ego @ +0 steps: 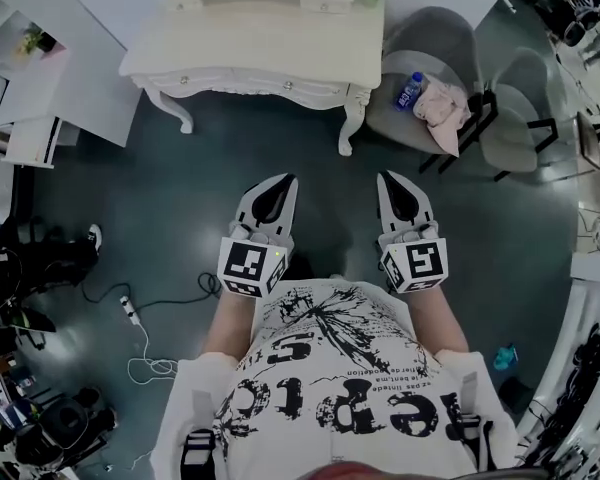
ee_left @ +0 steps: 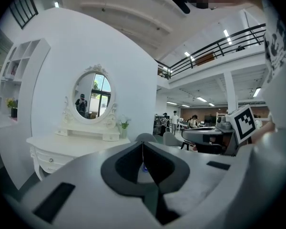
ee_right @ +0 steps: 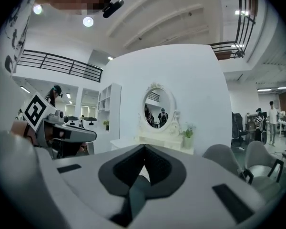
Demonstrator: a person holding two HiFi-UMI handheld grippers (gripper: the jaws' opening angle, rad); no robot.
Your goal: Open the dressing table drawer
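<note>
A white dressing table point(ego: 250, 53) with carved legs stands ahead at the top of the head view, its drawer front point(ego: 245, 87) closed with small knobs. The left gripper view shows the dressing table point(ee_left: 62, 149) and its oval mirror point(ee_left: 91, 97); the right gripper view shows the mirror point(ee_right: 157, 109) too. My left gripper point(ego: 285, 180) and right gripper point(ego: 385, 178) hover side by side over the floor, well short of the table. Both are shut, jaws meeting at the tip, with nothing held.
Two grey chairs point(ego: 430, 78) stand right of the table; one carries a blue bottle point(ego: 409, 90) and a pink cloth point(ego: 442, 103). White shelving point(ego: 30, 68) is at the left. Cables point(ego: 140, 318) and dark equipment point(ego: 40, 408) lie on the floor at lower left.
</note>
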